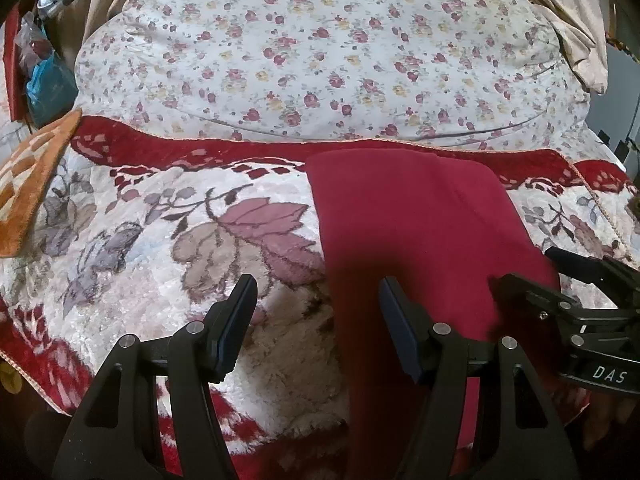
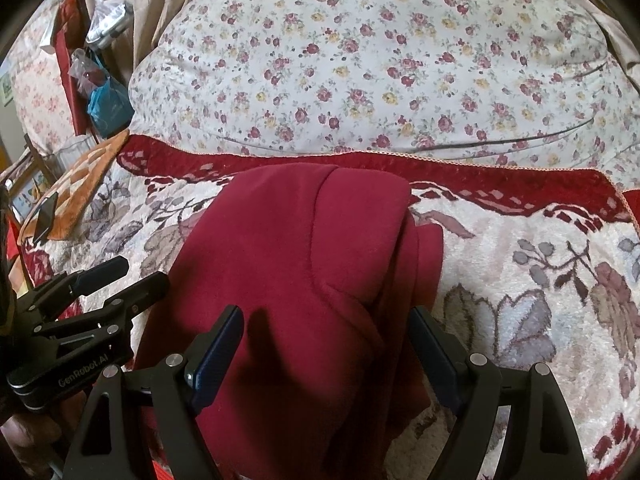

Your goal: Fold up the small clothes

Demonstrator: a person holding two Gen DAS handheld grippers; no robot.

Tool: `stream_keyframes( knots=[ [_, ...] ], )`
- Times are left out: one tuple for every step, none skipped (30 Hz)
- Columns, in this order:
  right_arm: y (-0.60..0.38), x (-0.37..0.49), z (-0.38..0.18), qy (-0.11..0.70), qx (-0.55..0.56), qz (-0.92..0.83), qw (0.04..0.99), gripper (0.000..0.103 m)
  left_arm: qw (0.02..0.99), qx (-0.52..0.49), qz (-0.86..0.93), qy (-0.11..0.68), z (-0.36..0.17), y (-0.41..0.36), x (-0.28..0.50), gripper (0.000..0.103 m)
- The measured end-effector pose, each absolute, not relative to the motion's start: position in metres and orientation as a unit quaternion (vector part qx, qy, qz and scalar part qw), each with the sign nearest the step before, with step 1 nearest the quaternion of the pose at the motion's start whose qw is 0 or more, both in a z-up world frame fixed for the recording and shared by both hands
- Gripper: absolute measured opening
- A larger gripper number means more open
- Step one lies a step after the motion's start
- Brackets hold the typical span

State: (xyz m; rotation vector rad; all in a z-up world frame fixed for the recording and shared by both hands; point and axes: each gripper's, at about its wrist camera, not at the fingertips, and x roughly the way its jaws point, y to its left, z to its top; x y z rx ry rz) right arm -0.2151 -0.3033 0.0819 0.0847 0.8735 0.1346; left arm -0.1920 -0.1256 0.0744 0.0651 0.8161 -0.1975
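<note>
The soft, limp maroon fleece garment [image 2: 304, 264] lies on the bed's floral blanket [image 1: 132, 240], both grippers' fingers [image 1: 240, 312] spread and empty; I'd pinch its near corners.

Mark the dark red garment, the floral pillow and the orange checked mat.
dark red fleece garment [image 2: 304, 256], right wrist view, middle of its top layer
white floral pillow [image 1: 320, 52], left wrist view, centre of its face
orange checked mat [image 1: 28, 184], left wrist view, its middle
</note>
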Motion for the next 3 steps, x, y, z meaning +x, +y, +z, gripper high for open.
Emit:
stream_keyframes(
  knots=[
    [-0.303, -0.2148, 0.0811, 0.423, 0.041, 0.065, 0.903, 0.082, 0.912, 0.028, -0.098, 0.398, 0.0741, -0.1254, -0.1909, 0.064],
    [-0.3032, -0.2141, 0.0805, 0.424, 0.041, 0.066, 0.902, 0.082, 0.911, 0.023, -0.101, 0.4, 0.0737, -0.1245, -0.1898, 0.064],
    [-0.3042, -0.2129, 0.0805, 0.424, 0.041, 0.066, 0.902, 0.082, 0.909, 0.018, -0.103, 0.403, 0.0734, -0.1226, -0.189, 0.064]
  ],
)
